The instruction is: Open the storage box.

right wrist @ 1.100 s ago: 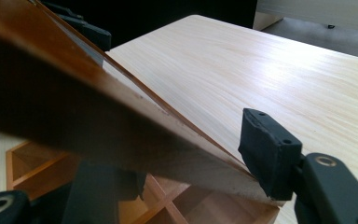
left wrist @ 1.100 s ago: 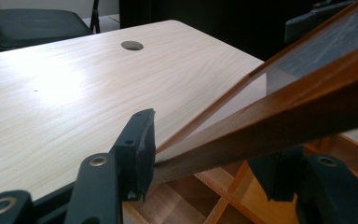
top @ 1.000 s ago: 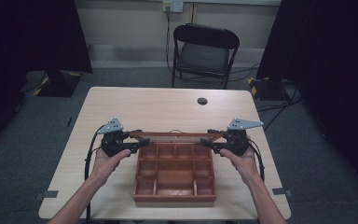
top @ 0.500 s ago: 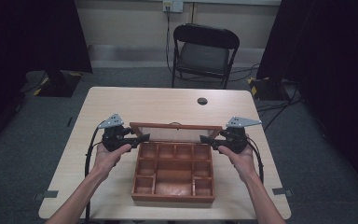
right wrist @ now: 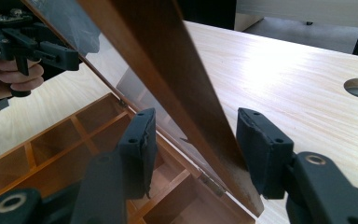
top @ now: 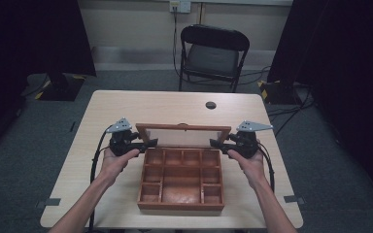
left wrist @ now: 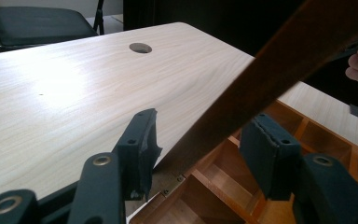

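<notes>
Centrally on the light wooden tabletop (top: 126, 104) sits a brown wooden box (top: 182, 179) with open compartments, its glass-paned lid (top: 183, 134) raised upright on hinges along the far edge. Both grippers flank that lid: the left gripper (top: 148, 142) has its fingers spread around the lid's left frame edge, and the right gripper (top: 215, 143) has its fingers likewise spread around the right frame edge. A black folding chair (top: 212, 53) stands beyond the tabletop.

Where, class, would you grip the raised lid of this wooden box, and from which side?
Grip the lid by its wooden side rails, one gripper from each end. The rails are thin enough for open jaws, as the left gripper and right gripper straddle them; its clear centre panel looks fragile.
</notes>
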Motion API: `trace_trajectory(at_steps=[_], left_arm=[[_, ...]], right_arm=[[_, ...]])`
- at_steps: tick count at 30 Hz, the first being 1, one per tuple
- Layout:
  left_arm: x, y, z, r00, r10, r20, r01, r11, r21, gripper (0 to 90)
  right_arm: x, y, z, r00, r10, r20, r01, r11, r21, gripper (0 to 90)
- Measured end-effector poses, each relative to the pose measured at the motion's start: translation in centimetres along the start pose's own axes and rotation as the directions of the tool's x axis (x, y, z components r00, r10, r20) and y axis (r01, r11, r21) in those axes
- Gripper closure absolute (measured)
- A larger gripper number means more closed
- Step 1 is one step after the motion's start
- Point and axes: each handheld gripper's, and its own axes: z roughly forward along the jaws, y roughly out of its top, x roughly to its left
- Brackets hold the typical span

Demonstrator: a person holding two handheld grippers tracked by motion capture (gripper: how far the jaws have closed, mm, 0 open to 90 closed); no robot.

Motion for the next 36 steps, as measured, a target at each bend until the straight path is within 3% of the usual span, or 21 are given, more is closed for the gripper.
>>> trace_trajectory(at_steps=[19, 36], left_arm=[[0.7, 0.3, 0.5, 0.9999, 0.006, -0.010, -0.006, 0.9999, 0.008, 49.3], [1.4, -0.4, 1.5, 0.9996, -0.010, -0.026, 0.011, 0.9996, 0.027, 50.1]], right_arm=[[-0.9, -0.3, 0.8, 0.9997, 0.016, 0.020, -0.015, 1.000, -0.005, 50.9], [-1.7, -0.8, 2.0, 0.9994, 0.025, 0.025, -0.026, 0.999, 0.030, 50.9]])
